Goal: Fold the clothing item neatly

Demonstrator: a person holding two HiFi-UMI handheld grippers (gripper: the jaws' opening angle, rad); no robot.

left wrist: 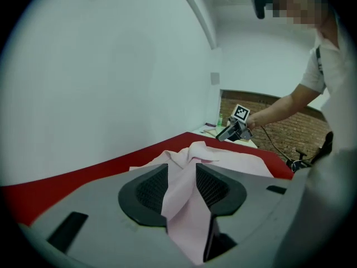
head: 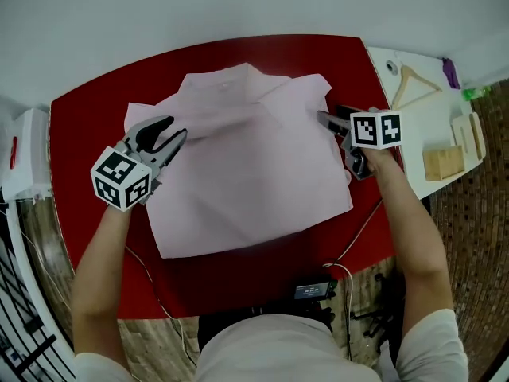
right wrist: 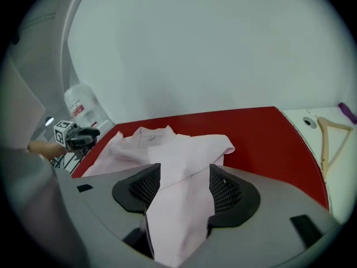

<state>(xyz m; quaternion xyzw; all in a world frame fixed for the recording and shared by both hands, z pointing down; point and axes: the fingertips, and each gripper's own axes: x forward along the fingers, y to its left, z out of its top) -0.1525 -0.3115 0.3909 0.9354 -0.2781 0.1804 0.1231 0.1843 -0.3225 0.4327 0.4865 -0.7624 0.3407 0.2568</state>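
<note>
Two bare forearms (head: pixel 99 269) reach over the red table (head: pixel 79 118), the left gripper (head: pixel 179 138) at the left edge of the pink shirt (head: pixel 254 173) spread mid-table and the right gripper (head: pixel 322 119) at its right edge, each pinching a shirt fold, with a wooden hanger (head: pixel 402 86) on the white side table (head: pixel 417 126) well clear.

We see a red surface (head: pixel 71 134) set against a plain white wall (head: pixel 238 6). Past its right edge stands a white side table (head: pixel 417 122) carrying a wooden hanger (head: pixel 413 82), with brickwork (head: pixel 477 229) beyond it. The light is even.
</note>
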